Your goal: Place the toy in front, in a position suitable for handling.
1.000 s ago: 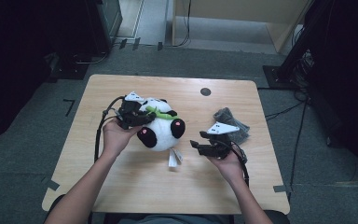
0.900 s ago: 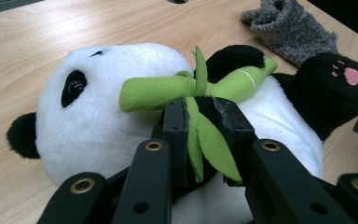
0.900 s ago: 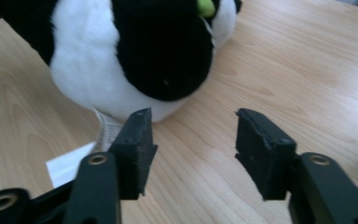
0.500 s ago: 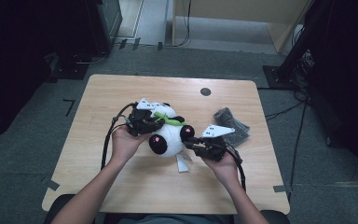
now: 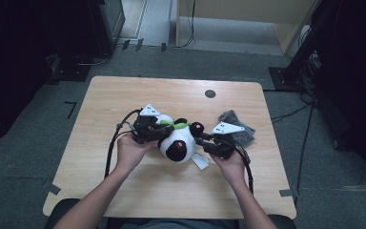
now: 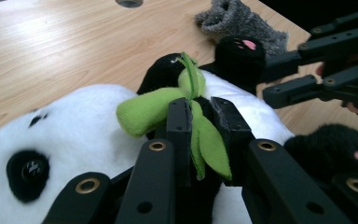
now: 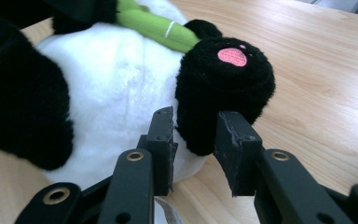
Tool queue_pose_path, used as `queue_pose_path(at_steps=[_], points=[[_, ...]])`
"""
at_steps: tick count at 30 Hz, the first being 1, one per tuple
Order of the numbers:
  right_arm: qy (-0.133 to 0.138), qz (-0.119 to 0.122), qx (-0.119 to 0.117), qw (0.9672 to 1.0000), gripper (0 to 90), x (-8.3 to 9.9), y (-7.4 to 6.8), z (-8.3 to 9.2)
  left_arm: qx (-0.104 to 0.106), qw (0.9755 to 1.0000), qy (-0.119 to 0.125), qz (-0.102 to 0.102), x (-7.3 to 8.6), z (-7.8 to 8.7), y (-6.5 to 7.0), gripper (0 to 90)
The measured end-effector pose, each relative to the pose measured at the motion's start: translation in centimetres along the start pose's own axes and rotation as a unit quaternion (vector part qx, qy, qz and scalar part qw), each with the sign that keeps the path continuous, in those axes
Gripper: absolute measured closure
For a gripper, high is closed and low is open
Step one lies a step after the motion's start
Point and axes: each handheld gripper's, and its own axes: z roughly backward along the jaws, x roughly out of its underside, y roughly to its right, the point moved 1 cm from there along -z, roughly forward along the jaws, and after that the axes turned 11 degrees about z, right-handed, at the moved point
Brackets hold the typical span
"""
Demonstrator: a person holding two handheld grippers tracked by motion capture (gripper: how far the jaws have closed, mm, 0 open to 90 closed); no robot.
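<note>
A black-and-white panda plush [image 5: 178, 143] lies on the wooden table [image 5: 124, 95] between my two grippers. My left gripper [image 6: 200, 112] is shut on a leaf of the green bamboo sprig [image 6: 154, 109] sewn to the panda's chest; from above the left gripper [image 5: 164, 129] sits at the plush's left. My right gripper [image 7: 193, 126] is shut on a black paw [image 7: 223, 79] with a pink pad, the paw pinched between both pads. Its jaws have just been opening a little with the paw still between them. From above the right gripper [image 5: 198, 136] reaches in from the right.
A crumpled grey sock [image 5: 236, 126] lies on the table just right of my right hand. The plush's white tag [image 5: 200, 161] rests on the wood under it. A dark round hole [image 5: 210, 93] marks the far side of the table.
The panda has shifted right and a bit toward the person with the left gripper. The right gripper moved left from beside the sock and closed on the paw.
</note>
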Motion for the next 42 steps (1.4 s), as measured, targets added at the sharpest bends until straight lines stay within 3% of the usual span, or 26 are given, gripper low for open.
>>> queue_pose_path(at_steps=[8,12,15,20,24,34,42], points=[[0.003,-0.002,0.014,0.9999,64.2,0.2,1.2,-0.6,0.008,1.0000,0.005,-0.001,0.2,-0.4,1.1,79.6],[0.002,-0.002,0.023,0.9997,63.8,0.4,1.8,-0.8,0.023,0.9997,0.009,0.010,0.2,-0.6,1.5,79.9],[0.001,-0.005,0.029,0.9996,62.4,0.5,2.1,-0.9,0.013,0.9998,0.014,-0.001,0.2,-0.8,1.8,79.8],[0.003,-0.011,0.033,0.9994,59.2,0.4,2.2,-0.7,0.013,0.9997,0.017,0.010,0.4,-0.8,0.8,78.5],[0.004,-0.015,0.034,0.9993,57.2,0.4,2.3,-0.5,0.004,0.9998,0.020,-0.001,0.5,-0.7,0.7,75.6],[0.000,-0.017,0.031,0.9994,55.2,0.4,2.2,-0.1,0.017,0.9988,0.045,0.006,-0.2,0.9,-0.1,55.4],[0.004,-0.023,0.023,0.9995,53.8,0.2,2.0,0.4,0.003,0.9988,0.048,-0.008,-0.1,1.7,-1.8,47.5]])
